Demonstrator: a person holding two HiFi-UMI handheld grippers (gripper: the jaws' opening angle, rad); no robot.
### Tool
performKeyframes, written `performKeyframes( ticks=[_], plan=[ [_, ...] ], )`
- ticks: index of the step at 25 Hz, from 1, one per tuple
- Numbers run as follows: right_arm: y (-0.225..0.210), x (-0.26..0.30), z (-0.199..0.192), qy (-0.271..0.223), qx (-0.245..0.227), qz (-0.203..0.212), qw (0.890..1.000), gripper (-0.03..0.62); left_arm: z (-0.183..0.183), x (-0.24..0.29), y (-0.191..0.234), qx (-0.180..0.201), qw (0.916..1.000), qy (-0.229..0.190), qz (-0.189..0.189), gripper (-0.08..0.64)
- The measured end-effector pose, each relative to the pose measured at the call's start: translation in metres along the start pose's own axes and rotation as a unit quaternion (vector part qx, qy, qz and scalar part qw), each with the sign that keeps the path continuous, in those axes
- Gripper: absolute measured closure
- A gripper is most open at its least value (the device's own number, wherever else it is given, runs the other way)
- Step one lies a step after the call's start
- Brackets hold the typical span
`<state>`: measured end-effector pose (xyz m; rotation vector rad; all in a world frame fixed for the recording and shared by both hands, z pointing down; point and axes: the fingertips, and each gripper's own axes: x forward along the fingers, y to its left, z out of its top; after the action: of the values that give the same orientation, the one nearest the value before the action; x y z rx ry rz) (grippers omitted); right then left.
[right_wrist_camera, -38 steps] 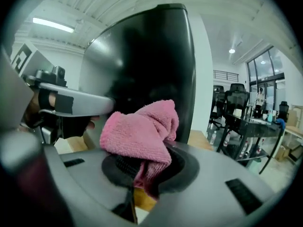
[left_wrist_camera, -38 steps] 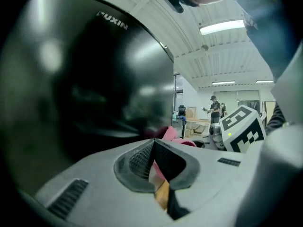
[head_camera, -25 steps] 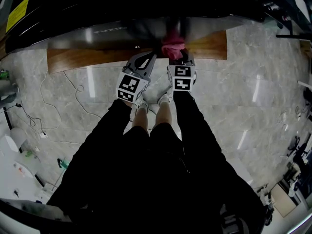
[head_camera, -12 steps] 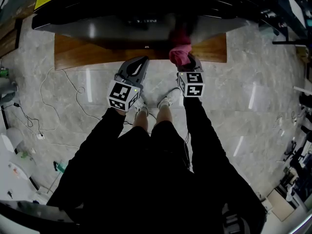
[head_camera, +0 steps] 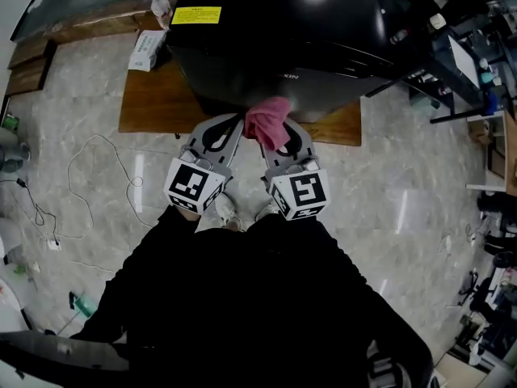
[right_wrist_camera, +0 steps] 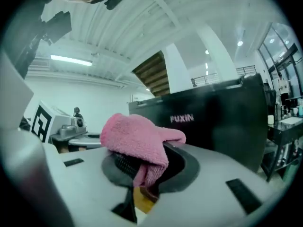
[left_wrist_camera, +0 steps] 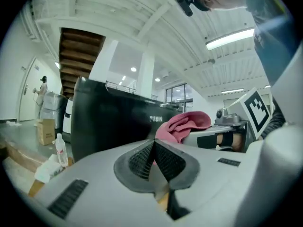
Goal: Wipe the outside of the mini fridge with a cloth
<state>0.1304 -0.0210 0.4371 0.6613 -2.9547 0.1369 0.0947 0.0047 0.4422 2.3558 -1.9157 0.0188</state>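
The black mini fridge (head_camera: 275,31) stands on a low wooden board (head_camera: 153,107) laid on the pale marble floor (head_camera: 420,192), with a yellow label (head_camera: 195,14) on its top and the white lettering FUXIN on the face that looks toward the person. A pink cloth (head_camera: 268,122) is bunched just in front of that face, near its lower edge; no view settles whether the cloth touches the fridge. The right gripper (head_camera: 279,140) holds it: in the right gripper view the jaws are clamped on a fold of the cloth (right_wrist_camera: 139,143), and the rest of it is heaped over the top of them, with the fridge (right_wrist_camera: 222,122) rising behind. The left gripper (head_camera: 229,122) hangs just beside the right one and points at the same face. In the left gripper view its ribbed jaws are pressed together with nothing between them, and the cloth (left_wrist_camera: 184,124) shows beyond them to the right. At the left end of the board, beside the fridge, stand a clear bottle (head_camera: 161,6) and a white box (head_camera: 145,48). Thin cables (head_camera: 89,176) trail over the floor to the person's left.
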Motion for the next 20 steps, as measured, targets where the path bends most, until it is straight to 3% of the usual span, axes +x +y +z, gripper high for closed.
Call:
performKeyframes(
  ticks=[4,8,14,20],
  plan=[
    [0.031,0.017,0.056,-0.034,-0.018,0.004,0.999,0.506,0.059,-0.034,0.025,0.020,0.9985,-0.041,0.030,0.557],
    [0.046,0.046,0.083,-0.053,-0.019,-0.011,0.998,0.505,0.087,-0.053,0.056,0.040,0.9961,-0.061,0.050,0.557],
    [0.045,0.088,0.076,-0.029,0.023,-0.028,0.999,0.506,0.106,-0.054,0.088,0.044,0.9945,-0.080,0.052,0.557],
    [0.042,0.100,0.061,-0.021,0.053,-0.034,0.998,0.508,0.088,-0.044,0.100,0.037,0.9958,-0.071,0.044,0.557]
  ],
)
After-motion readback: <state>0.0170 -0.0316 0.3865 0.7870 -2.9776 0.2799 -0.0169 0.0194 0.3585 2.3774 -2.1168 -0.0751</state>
